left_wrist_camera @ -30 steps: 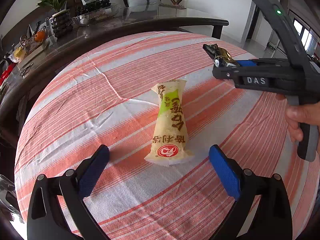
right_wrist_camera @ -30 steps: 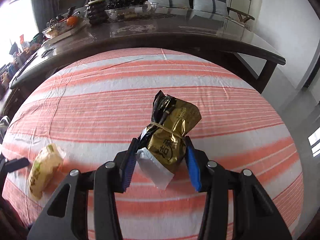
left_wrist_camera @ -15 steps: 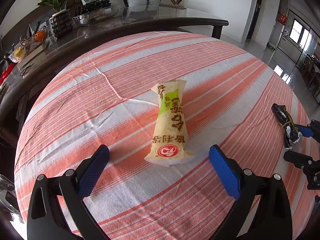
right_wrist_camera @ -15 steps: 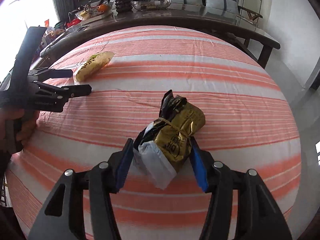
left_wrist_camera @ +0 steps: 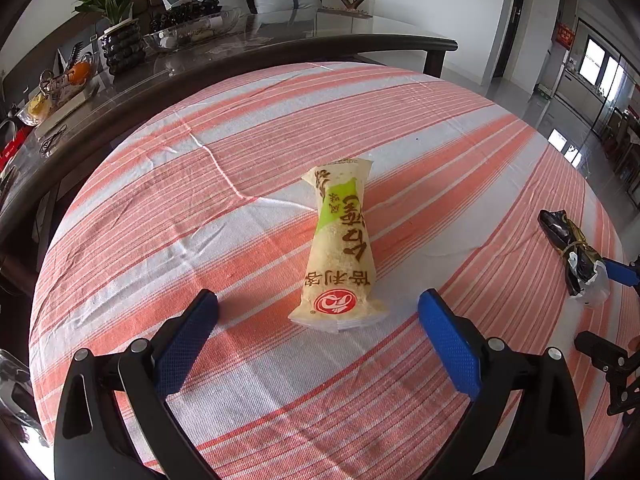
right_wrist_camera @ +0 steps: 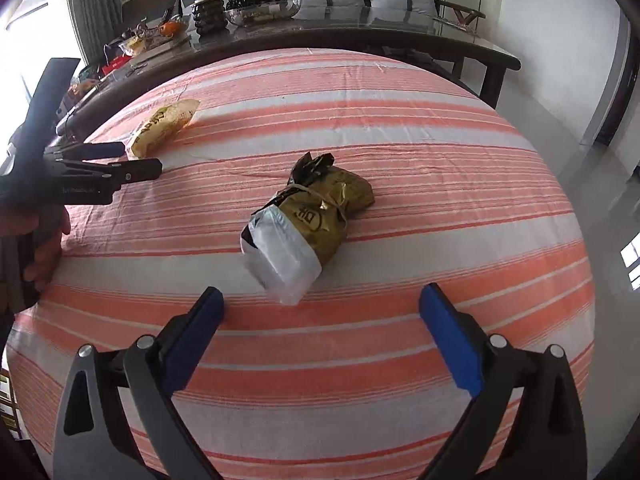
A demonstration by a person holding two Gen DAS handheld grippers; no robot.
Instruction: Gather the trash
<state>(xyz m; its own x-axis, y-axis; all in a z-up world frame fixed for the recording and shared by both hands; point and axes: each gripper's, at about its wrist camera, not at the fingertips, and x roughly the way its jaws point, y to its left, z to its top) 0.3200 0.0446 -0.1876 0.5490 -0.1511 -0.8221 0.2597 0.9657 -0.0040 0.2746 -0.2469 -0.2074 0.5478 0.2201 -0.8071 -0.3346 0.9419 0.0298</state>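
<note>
Right claw [right_wrist_camera: 320, 336] has swung across, its jaws opening off the crinkly gold foil bag [right_wrist_camera: 320, 216], now lying free on the striped counter [right_wrist_camera: 440, 160]. Light, crushable: pinch its banded waist. Left claw [left_wrist_camera: 318, 328] gapes beside the pale-yellow snack wrapper [left_wrist_camera: 340, 252].

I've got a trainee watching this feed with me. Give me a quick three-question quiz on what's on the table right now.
1. True or false: the gold bag is clamped in the right gripper.
2. Which gripper has the yellow packet lying ahead of it? A. left B. right
3. Fill in: both items lie on a striped ____.

Key:
1. False. Its jaws are opening, and the bag lies free on the cloth.
2. A, the left gripper.
3. Cloth.
</note>
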